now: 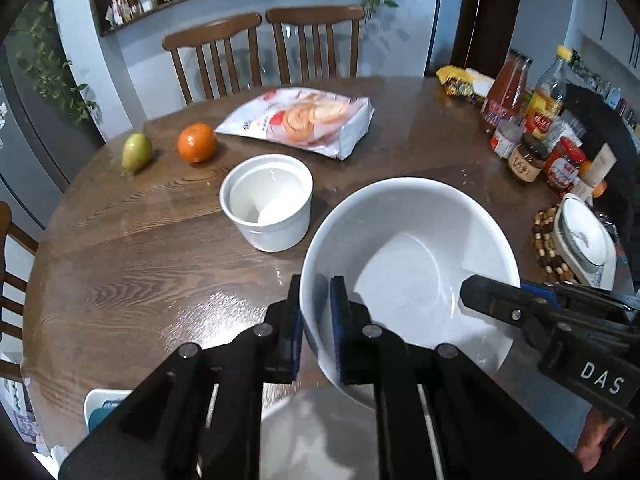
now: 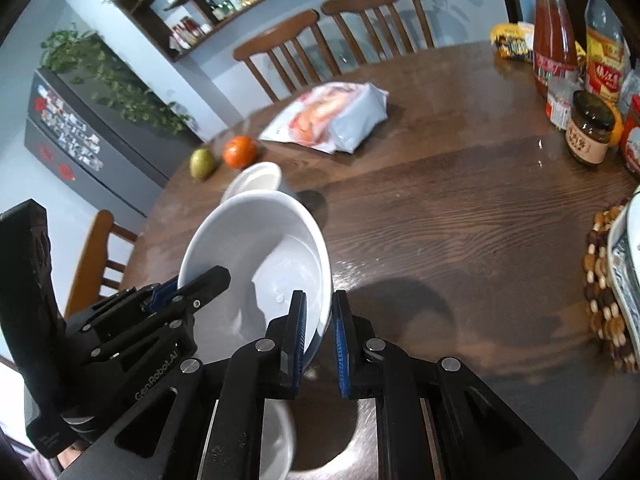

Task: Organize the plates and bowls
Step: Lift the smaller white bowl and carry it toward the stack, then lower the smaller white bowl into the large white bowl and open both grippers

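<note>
Dark wood-grain bench (image 1: 140,240) fills most of both views, with chairs and a stocked shelf behind it, so it's clearly a dining setup being tidied. A big white bowl (image 1: 408,264) is being carried over it by both claws at once. The left claw (image 1: 316,332) is pinched onto the near-left rim, one pad outside the wall and one inside, and the bowl is tipped a bit toward it. The right claw (image 2: 320,332) straddles the opposite rim the same way, though a small gap seems to be left at the outer pad, so whether it's fully clamped can't be told for sure.

Two grips probably make sense since the bowl is wide, smooth and glazed; a single rim pinch would let it swing.

Just ahead and to the left of the left claw, a smaller white straight-sided bowl (image 1: 266,204) sits upright on the bench. Right below the claws, another white dish (image 1: 320,432) can be made out, blurry, likely the stack the big bowl is meant for. Further ahead a pear (image 1: 137,152), an orange (image 1: 197,142) and a snack bag (image 1: 304,120) are left lying. Off to the right of the left claw, a patterned plate (image 1: 584,240) rests on a beaded trivet (image 1: 548,240), near the sauce jars (image 1: 528,156).
</note>
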`<action>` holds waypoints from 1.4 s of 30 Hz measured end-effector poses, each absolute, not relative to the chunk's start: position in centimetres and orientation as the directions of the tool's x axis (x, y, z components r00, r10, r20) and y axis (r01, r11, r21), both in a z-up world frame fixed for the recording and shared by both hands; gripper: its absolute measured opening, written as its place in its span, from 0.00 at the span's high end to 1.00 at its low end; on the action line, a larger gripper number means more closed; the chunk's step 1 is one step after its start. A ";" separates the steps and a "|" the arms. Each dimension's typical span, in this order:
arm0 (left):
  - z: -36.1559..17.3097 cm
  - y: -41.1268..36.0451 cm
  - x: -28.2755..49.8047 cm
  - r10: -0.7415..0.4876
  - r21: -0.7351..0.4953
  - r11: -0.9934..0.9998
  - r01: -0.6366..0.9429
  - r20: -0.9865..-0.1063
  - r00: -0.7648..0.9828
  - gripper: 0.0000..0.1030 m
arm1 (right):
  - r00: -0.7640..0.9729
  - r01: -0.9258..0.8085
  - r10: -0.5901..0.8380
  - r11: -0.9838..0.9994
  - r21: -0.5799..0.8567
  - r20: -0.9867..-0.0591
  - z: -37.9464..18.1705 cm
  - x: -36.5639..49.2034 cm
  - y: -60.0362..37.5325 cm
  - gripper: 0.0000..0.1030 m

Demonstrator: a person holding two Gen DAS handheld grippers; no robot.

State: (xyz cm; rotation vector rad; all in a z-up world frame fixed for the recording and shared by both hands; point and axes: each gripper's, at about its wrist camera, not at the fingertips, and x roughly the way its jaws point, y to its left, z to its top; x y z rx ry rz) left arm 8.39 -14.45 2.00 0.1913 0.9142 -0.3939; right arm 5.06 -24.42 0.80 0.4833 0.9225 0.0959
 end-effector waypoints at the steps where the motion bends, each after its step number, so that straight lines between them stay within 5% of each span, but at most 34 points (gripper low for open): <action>1: 2.4 -14.1 7.8 -0.249 0.001 0.912 0.409 -0.793 0.556 0.89 | 0.614 0.115 0.286 0.890 0.442 -0.735 1.3 4.5 -24.1 0.86; 15: 4.0 -10.1 2.2 -0.249 0.015 0.921 0.389 -0.747 0.617 0.82 | 0.595 0.028 0.314 0.912 0.410 -0.740 2.9 0.0 -19.2 0.86; 42: -2.5 -8.3 1.8 -0.220 -0.016 0.902 0.431 -0.877 0.428 0.79 | 0.421 0.085 0.241 0.949 0.303 -0.875 -2.6 -0.5 -15.9 0.86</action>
